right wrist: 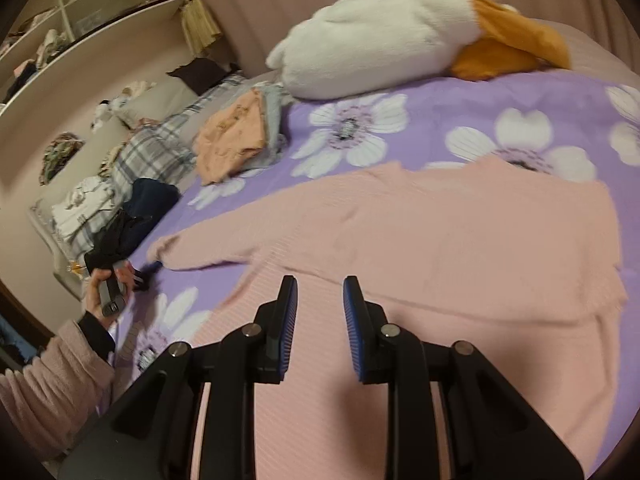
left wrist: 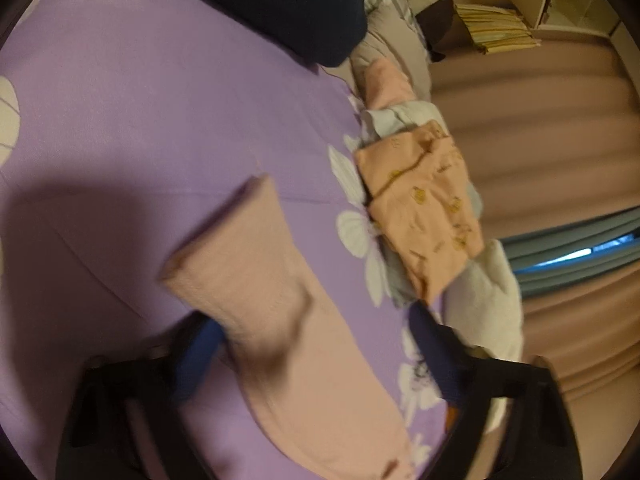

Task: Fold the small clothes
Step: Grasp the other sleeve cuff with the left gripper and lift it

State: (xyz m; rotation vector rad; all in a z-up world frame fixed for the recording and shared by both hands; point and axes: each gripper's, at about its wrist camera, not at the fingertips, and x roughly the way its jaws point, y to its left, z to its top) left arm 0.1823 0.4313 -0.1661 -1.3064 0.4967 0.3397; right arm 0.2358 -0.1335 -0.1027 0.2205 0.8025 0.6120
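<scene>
The bed [right wrist: 440,92] carries my pink top [right wrist: 440,248], spread flat for folding, long axis apparently crosswise, sleeve pointing towards the folded peach pile [right wrist: 228,140] beyond it. My right claw [right wrist: 320,292] hovers over its hem, fingers spread, holding nothing. My left claw [left wrist: 316,328] straddles the sleeve, spread wide; blur hides any contact.

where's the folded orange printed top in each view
Left wrist: folded orange printed top lies right of centre, at the purple bedspread's edge.
Right wrist: upper left, beside the plaid bedding.
Shared landmark: pink sweater, spread on the bedspread.
</scene>
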